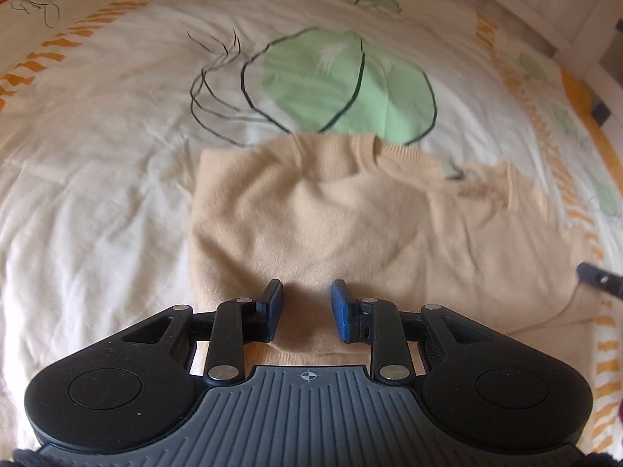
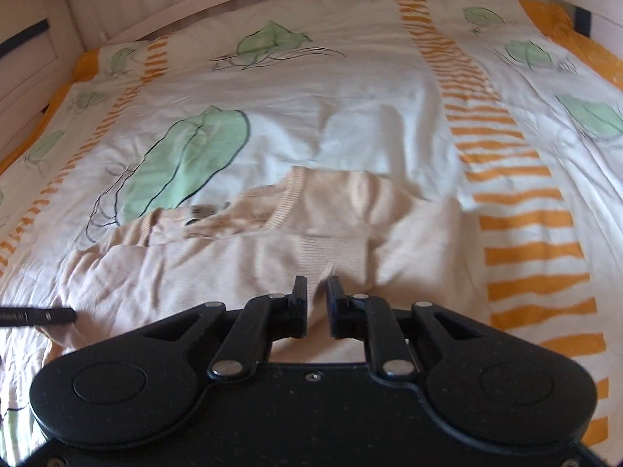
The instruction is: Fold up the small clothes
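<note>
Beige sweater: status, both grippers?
Left gripper open, empty, over beige sweater. Right gripper open, empty. Sweater partly folded on bedspread. Nothing in the way.

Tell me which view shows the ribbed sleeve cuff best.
The right wrist view: the ribbed cuff lies just beyond the right gripper, its ribbing plain. The left wrist view shows the beige sweater mostly as smooth body and neckline, with no such cuff to be made out.
</note>
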A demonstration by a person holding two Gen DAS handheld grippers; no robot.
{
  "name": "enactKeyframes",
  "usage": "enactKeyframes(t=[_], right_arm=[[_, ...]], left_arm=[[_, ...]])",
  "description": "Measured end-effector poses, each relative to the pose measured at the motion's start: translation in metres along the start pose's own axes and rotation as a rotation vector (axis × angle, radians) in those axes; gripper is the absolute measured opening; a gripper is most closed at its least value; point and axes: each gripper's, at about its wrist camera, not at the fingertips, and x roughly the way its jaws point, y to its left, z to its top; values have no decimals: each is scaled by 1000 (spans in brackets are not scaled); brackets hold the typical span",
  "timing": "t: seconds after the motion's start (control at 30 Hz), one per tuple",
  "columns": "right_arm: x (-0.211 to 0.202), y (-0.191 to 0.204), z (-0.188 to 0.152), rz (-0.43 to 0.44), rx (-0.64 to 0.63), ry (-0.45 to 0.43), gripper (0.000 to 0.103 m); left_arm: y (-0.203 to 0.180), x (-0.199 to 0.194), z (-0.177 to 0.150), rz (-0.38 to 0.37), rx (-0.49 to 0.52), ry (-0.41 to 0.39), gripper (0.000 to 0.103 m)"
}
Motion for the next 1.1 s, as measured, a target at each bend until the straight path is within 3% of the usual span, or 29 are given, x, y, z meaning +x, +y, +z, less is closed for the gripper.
enactKeyframes(t=[0.07,0.13,0.17,0.3,0.47,0.67,0.77,0.8,1.1], right_arm=[[1,-15,-1,20,52,-11,23],[3,-26,-2,36,78,-20,40],[4,-29,-2,39,81,-22,42],[14,-36,-4,70,84,-24,43],[28,-33,0,86,67,-7,43],[38,-34,-3,86,85,10,43],[37,-26,-3,62,32,7,30],[36,-23,-3,56,17,4,19],[18,1,-1,71,-63,-57,13]], left_arm=[[0,6,-4,4,19,2,31],[-1,7,-7,-3,30,-13,35],[-1,6,-8,-9,36,-18,38],[3,6,-9,-37,29,-34,40],[18,-2,-2,-109,-94,-74,43],[14,-9,9,-7,-48,-138,43],[10,-9,10,34,-19,-142,43],[8,-9,10,46,-6,-141,43],[-2,-19,10,84,63,-162,43]])
